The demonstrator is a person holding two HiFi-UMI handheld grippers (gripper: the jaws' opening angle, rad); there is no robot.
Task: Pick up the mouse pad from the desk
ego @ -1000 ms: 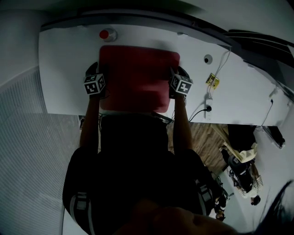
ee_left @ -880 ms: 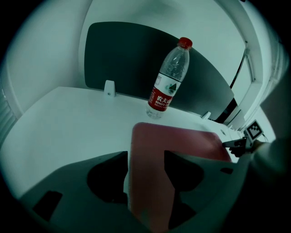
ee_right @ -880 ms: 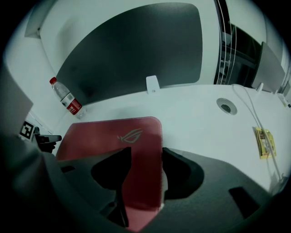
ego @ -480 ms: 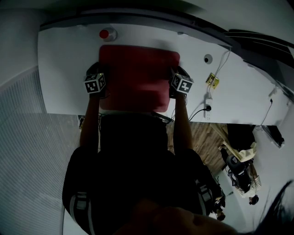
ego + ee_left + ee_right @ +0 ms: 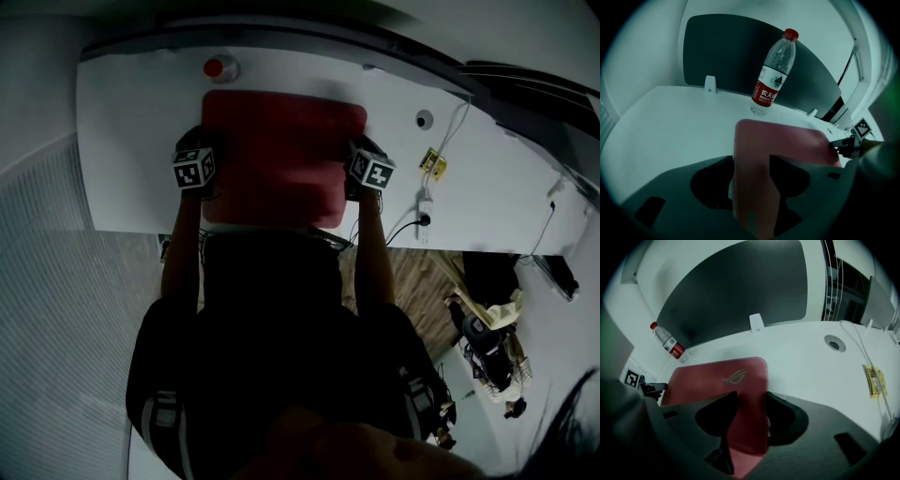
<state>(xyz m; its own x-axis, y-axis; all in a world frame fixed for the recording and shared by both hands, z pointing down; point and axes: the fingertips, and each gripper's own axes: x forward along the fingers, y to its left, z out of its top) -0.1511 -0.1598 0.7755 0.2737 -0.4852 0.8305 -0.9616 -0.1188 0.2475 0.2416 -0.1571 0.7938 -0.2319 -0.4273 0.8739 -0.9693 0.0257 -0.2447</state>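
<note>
The red mouse pad (image 5: 281,155) lies flat by the desk's (image 5: 131,122) front edge; it looks thin and floppy, so it is best pinched at both side edges. The left gripper (image 5: 751,185) straddles its left edge, jaws apart. The right gripper (image 5: 750,420) has just been closing a little around the right edge and is not yet pinching it

My head view is dim — my own body nearly black, only the white counter (image 5: 131,150) catching light. Both gripper views carry a teal cast and black fisheye corners — the mouse pad (image 5: 787,140) blurs close up.
</note>
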